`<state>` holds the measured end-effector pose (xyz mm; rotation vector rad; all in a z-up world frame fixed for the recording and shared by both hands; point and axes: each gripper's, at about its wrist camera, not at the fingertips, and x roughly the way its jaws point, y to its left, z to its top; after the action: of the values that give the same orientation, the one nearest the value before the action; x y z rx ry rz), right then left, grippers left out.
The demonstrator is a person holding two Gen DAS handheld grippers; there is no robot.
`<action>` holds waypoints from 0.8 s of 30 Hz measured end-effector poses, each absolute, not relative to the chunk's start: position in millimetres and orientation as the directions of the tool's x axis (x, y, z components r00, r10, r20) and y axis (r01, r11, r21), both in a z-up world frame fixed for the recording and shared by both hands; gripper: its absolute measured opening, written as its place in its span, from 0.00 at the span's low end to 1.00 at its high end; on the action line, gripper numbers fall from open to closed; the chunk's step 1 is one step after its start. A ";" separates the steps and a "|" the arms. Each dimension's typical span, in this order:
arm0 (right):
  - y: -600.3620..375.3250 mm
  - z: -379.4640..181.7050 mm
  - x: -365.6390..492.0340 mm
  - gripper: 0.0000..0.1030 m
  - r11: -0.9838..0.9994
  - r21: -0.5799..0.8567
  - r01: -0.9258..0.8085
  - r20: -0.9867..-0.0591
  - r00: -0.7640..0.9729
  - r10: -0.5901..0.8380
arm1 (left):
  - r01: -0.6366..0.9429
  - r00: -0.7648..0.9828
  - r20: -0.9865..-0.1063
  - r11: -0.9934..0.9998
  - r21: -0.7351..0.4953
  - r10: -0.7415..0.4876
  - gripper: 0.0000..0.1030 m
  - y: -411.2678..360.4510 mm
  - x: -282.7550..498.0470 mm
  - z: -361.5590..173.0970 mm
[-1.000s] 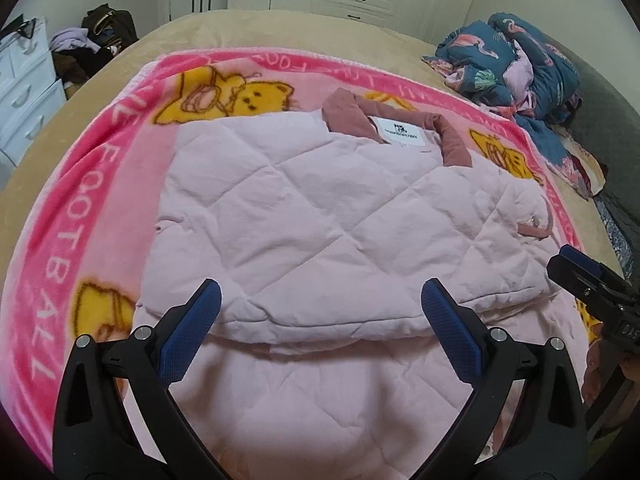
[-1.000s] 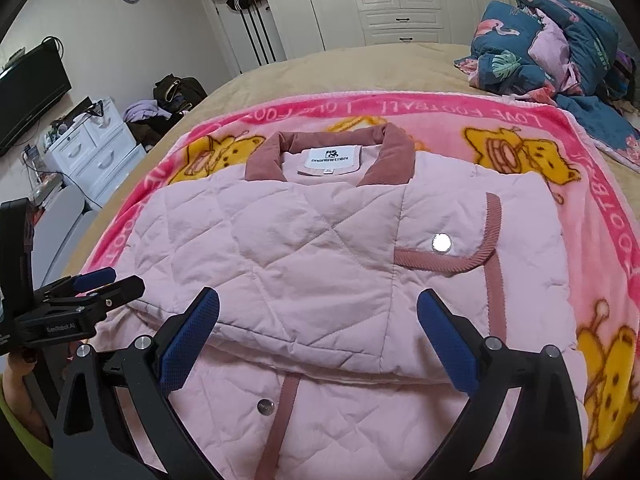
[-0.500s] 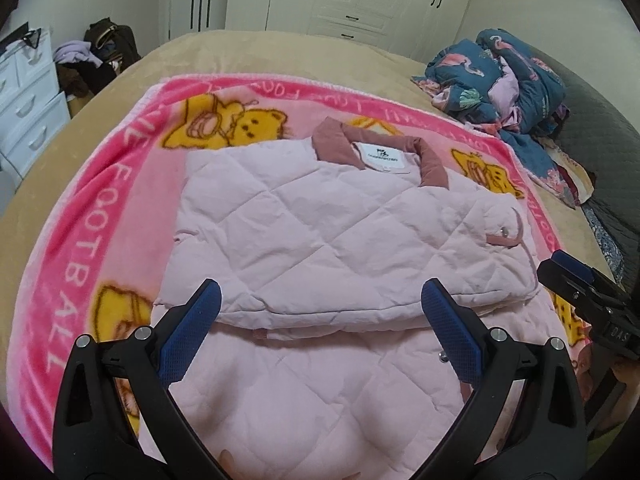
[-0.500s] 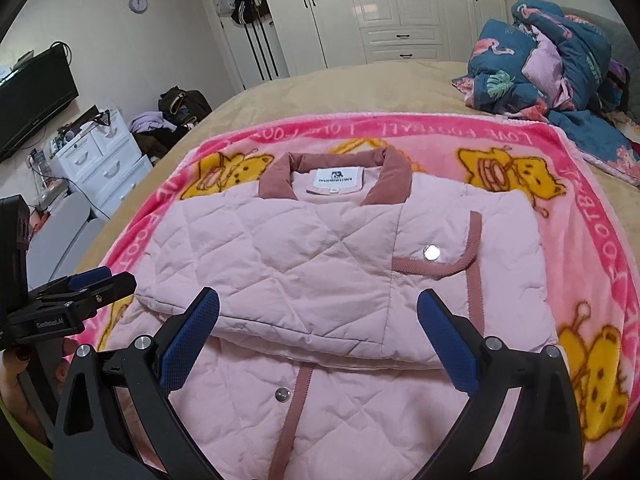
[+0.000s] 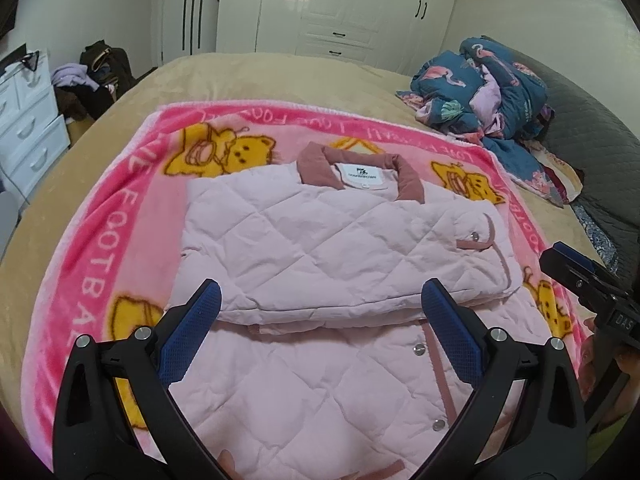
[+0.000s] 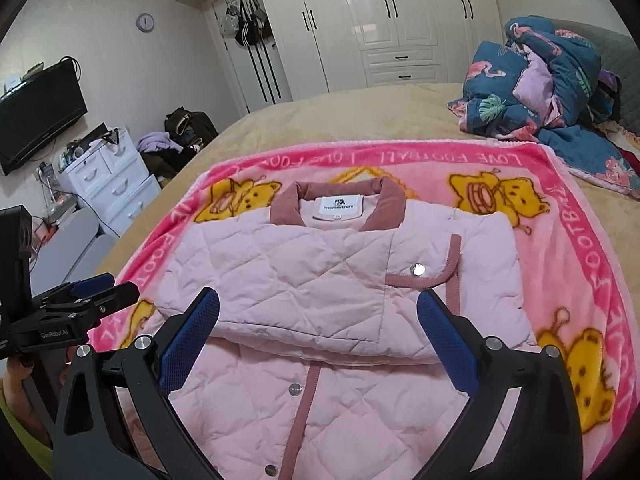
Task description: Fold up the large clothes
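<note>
A pale pink quilted jacket [image 5: 332, 248] [image 6: 320, 276] with a dusty-rose collar lies on a pink cartoon blanket [image 5: 100, 248] [image 6: 580, 248]. Its sleeves are folded across the chest, forming a thick band above the snap-button front. My left gripper [image 5: 320, 320] hovers open over the lower front of the jacket, holding nothing. My right gripper [image 6: 318, 328] is likewise open and empty above the same area. The right gripper shows at the right edge of the left wrist view, and the left gripper at the left edge of the right wrist view.
The blanket covers a tan bed [image 5: 260, 76]. A heap of blue floral bedding [image 5: 492, 92] [image 6: 540, 80] sits at the far right. White drawers [image 6: 108, 184] and clothes piles stand left of the bed; wardrobes [image 6: 380, 20] line the back wall.
Both grippers have pulled back and risen from the jacket, so more of its buttoned lower front and the room now show. Jaws stay open; the jacket has not moved.
</note>
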<state>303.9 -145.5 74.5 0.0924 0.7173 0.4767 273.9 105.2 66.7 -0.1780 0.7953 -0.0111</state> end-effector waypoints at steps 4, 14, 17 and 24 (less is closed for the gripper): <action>-149.0 82.3 296.3 0.96 0.890 0.239 -0.388 -0.597 0.664 0.450 | -0.052 0.714 -0.697 0.986 -0.158 -0.074 0.91 102.7 266.1 75.2; -162.1 105.5 268.0 0.96 0.886 0.236 -0.400 -0.559 0.690 0.460 | -0.035 0.743 -0.665 0.989 -0.143 -0.070 0.91 92.1 242.7 96.4; -167.6 111.7 257.6 0.96 0.885 0.234 -0.403 -0.546 0.698 0.463 | -0.030 0.751 -0.657 0.990 -0.137 -0.068 0.91 89.3 234.2 100.2; -183.5 118.9 233.2 0.96 0.887 0.236 -0.397 -0.521 0.719 0.461 | -0.017 0.763 -0.643 0.992 -0.124 -0.067 0.91 81.5 213.2 105.7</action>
<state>233.2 -183.5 118.9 0.1101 0.6051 0.4755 213.2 81.5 105.7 -0.1246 0.7033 -0.0275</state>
